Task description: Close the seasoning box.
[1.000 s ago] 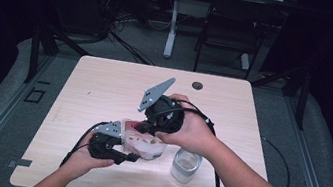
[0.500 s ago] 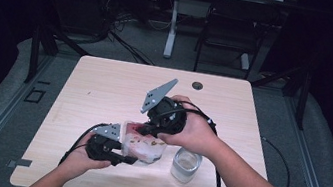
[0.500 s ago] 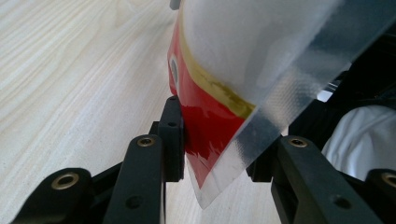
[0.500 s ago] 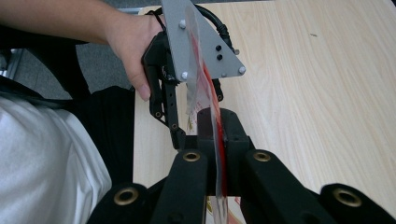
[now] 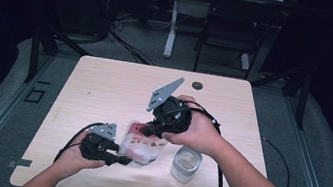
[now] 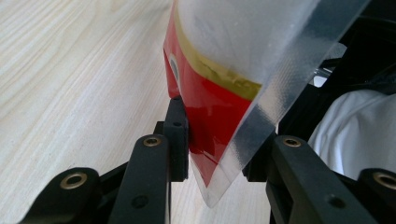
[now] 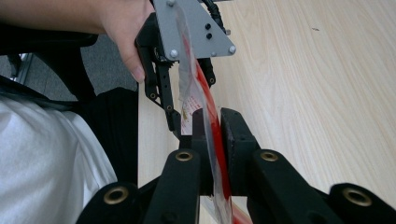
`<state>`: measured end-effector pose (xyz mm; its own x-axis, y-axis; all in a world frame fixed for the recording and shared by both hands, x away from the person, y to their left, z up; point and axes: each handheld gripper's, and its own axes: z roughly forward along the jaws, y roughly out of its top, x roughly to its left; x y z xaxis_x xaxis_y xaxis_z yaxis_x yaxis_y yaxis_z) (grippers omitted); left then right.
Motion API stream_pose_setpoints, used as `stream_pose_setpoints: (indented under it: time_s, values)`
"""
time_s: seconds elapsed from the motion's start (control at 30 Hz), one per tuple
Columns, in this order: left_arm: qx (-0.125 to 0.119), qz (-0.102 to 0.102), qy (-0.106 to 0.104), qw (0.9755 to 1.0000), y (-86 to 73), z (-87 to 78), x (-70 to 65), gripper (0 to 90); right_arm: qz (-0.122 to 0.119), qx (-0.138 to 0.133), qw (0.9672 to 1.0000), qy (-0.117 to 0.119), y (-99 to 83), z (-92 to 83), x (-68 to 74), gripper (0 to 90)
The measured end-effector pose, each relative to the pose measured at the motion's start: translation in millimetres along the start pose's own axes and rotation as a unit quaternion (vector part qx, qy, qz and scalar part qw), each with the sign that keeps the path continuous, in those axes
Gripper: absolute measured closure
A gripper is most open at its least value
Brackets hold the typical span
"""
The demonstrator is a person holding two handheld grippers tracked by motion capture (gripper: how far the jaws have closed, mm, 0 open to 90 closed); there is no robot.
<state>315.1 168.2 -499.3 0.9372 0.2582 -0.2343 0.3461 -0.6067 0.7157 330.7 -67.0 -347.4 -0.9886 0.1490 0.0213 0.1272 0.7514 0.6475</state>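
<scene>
A: Entry, high view. Both grippers meet at a clear plastic pouch (image 5: 142,143) with a red band, held up off the wooden surface (image 5: 104,89) near its front edge. Left gripper (image 5: 119,159) comes at the pouch's lower left corner, right gripper (image 5: 147,132) at its upper edge.

B: Jaw state, left?

A: Left gripper view: the red corner of the pouch sits between the jaws. The left pad touches the red film; the right pad is hidden behind the clear seam, so I cannot tell whether it presses. Jaws have just been closing.

B: Right?

A: Right gripper view: the pouch's red edge runs between the two pads, thin gaps showing beside the film. Jaws have just been opening; grasp reads released, film between them.

B: Other items?

A: A glass jar (image 5: 186,164) stands on the surface just right of the pouch, under the right forearm (image 5: 241,186).
</scene>
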Motion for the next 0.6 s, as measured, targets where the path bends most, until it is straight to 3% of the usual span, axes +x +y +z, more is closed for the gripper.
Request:
stream_pose_setpoints:
  time_s: [0.6]
  values:
    - [0.035,-0.004,0.004,0.9994,1.0,-8.2,-2.5,70.9,-0.003,-0.014,0.9999,-0.004,-2.1,-5.9,3.5,77.0]
